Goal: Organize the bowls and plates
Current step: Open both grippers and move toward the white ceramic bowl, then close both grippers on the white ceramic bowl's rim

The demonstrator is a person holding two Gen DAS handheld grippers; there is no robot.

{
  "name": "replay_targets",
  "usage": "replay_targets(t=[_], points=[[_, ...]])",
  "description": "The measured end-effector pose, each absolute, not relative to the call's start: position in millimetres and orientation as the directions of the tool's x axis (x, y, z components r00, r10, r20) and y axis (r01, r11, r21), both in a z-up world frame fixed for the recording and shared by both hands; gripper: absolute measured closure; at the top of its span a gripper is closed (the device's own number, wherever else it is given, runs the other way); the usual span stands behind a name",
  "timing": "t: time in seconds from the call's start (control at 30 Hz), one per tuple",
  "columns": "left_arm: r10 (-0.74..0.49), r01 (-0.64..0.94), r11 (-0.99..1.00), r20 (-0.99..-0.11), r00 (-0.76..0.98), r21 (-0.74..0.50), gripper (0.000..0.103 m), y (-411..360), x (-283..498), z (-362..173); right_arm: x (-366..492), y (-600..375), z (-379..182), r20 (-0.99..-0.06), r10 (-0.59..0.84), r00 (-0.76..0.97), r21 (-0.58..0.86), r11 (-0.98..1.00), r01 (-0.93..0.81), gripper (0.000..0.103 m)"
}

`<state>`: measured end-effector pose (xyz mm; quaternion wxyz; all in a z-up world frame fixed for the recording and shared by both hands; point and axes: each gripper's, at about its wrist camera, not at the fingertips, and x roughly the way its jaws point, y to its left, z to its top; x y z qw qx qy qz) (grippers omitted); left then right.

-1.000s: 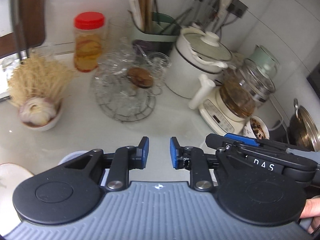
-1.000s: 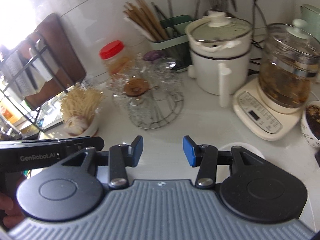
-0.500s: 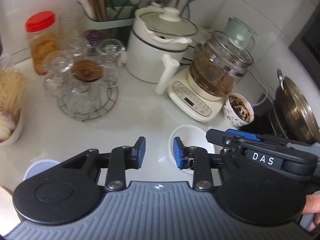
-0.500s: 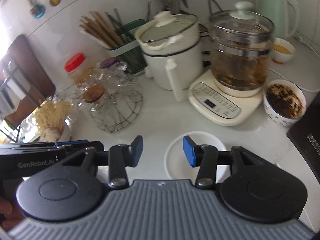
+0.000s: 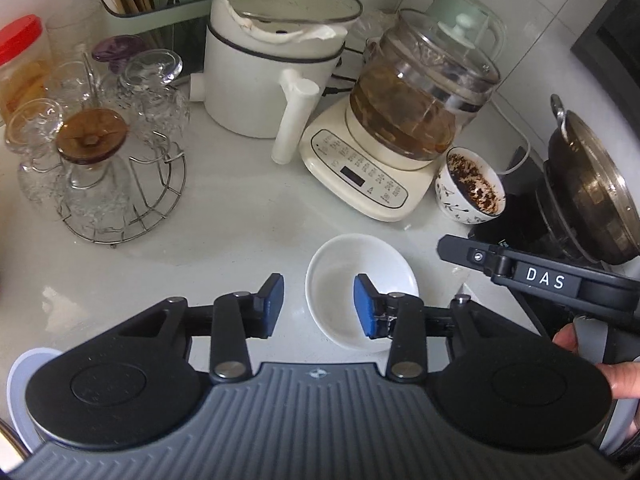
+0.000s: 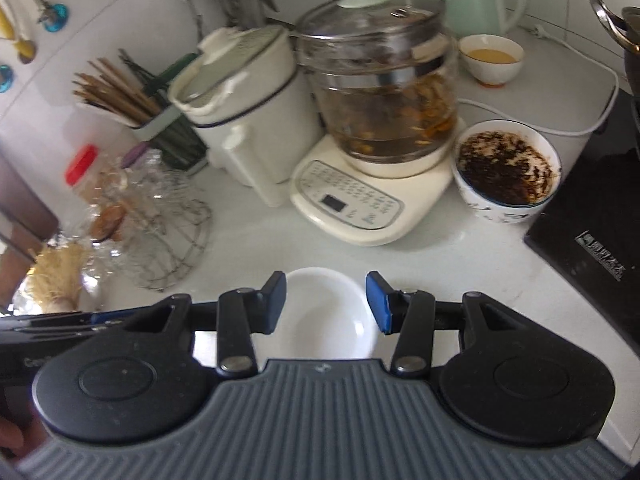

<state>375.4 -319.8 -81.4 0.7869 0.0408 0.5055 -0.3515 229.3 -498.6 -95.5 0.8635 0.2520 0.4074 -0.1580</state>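
A small empty white bowl [image 5: 356, 276] sits on the white counter; it also shows in the right wrist view [image 6: 324, 312]. My left gripper [image 5: 319, 306] is open, its right finger over the bowl's inside and its left finger outside the rim. My right gripper [image 6: 326, 302] is open and hovers over the same bowl with a finger on each side. A patterned bowl of dark tea leaves [image 5: 472, 188] stands to the right of the kettle base, also in the right wrist view [image 6: 506, 168]. A pale plate edge [image 5: 20, 392] shows at lower left.
A glass kettle on a cream base [image 5: 400, 128], a white pot [image 5: 276, 52], a wire rack of glasses [image 5: 100, 148], a chopstick holder [image 5: 152, 8] and a red-lidded jar [image 5: 20, 60] crowd the back. A lidded wok on a black cooktop [image 5: 588, 188] is at right. A small bowl [image 6: 490, 58] stands behind.
Both grippers swung right and forward, from the glass rack to the white bowl. The left gripper's jaws opened wider. The bowl now lies between both grippers' fingers.
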Motion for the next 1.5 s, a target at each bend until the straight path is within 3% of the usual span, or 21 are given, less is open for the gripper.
replay_targets(t=[0.13, 0.17, 0.23, 0.43, 0.63, 0.77, 0.87, 1.03, 1.13, 1.5], points=[[-0.509, 0.582, 0.750, -0.836, 0.206, -0.314, 0.059, -329.7, 384.0, -92.6, 234.6, -516.7, -109.5, -0.811, -0.066, 0.582, 0.307, 0.798, 0.519, 0.053], [-0.508, 0.580, 0.750, -0.838, 0.198, -0.318, 0.059, -332.3, 386.2, -96.2, 236.4, -520.6, -113.9, -0.816, -0.060, 0.576, 0.311, 0.794, 0.523, 0.044], [-0.500, 0.573, 0.755, -0.845, 0.190, -0.318, 0.059, -337.5, 388.6, -103.6, 238.8, -529.1, -124.0, -0.822, -0.023, 0.569, 0.343, 0.777, 0.528, 0.038], [-0.480, 0.539, 0.770, -0.867, 0.135, -0.342, 0.059, -351.2, 398.4, -131.8, 244.2, -544.8, -158.3, -0.825, 0.157, 0.543, 0.474, 0.716, 0.513, 0.039], [-0.461, 0.508, 0.788, -0.880, 0.115, -0.347, 0.059, -360.8, 406.7, -151.7, 251.0, -555.0, -172.8, -0.829, 0.202, 0.521, 0.490, 0.711, 0.504, 0.039], [-0.455, 0.500, 0.794, -0.884, 0.110, -0.346, 0.059, -365.2, 406.3, -160.6, 257.2, -558.2, -182.3, -0.831, 0.240, 0.502, 0.502, 0.712, 0.491, 0.049], [-0.449, 0.489, 0.800, -0.888, 0.104, -0.347, 0.059, -365.4, 406.1, -165.8, 260.6, -557.0, -185.9, -0.832, 0.266, 0.486, 0.509, 0.715, 0.480, 0.062], [-0.445, 0.468, 0.811, -0.890, 0.102, -0.351, 0.061, -363.7, 406.5, -172.5, 265.0, -555.8, -191.1, -0.844, 0.272, 0.462, 0.496, 0.724, 0.479, 0.065], [-0.452, 0.458, 0.810, -0.887, 0.092, -0.366, 0.067, -362.6, 407.0, -175.8, 264.7, -554.6, -195.7, -0.847, 0.285, 0.449, 0.499, 0.716, 0.488, 0.067], [-0.452, 0.461, 0.809, -0.887, 0.092, -0.364, 0.083, -370.5, 404.6, -181.7, 261.9, -554.2, -196.3, -0.861, 0.248, 0.444, 0.467, 0.729, 0.500, 0.087]])
